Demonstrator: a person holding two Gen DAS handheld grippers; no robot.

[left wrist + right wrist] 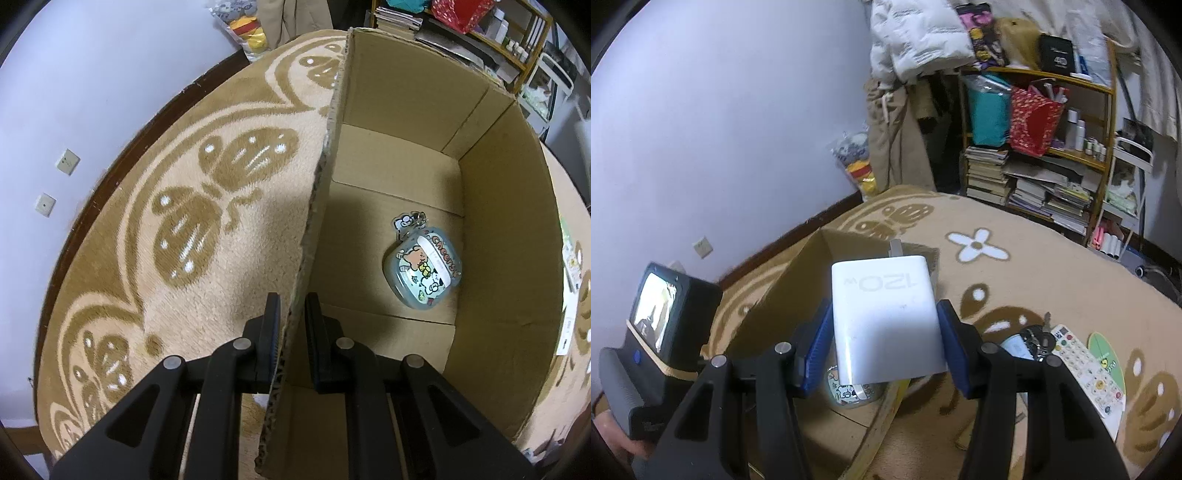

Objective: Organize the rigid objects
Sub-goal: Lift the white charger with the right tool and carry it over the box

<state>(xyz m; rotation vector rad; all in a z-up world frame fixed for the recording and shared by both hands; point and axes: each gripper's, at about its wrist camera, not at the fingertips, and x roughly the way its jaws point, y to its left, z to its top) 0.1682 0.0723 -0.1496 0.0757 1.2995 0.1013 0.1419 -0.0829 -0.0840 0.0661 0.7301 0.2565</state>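
Observation:
My left gripper [292, 314] is shut on the near wall of an open cardboard box [325, 155], one finger outside and one inside. On the box floor lies a small clear case with cartoon stickers [424, 271]. My right gripper [884, 328] is shut on a white 120W charger [886, 317], holding it above the box [798, 280]. The sticker case [849, 395] shows below the charger. The left gripper's body with its camera screen [657, 314] is at the lower left of the right wrist view.
The box stands on a tan patterned carpet [184, 221]. To its right lie keys [1039, 338], a white remote [1086, 373] and a green round card [1106, 354]. A cluttered bookshelf [1034, 158] and hanging clothes stand at the back wall.

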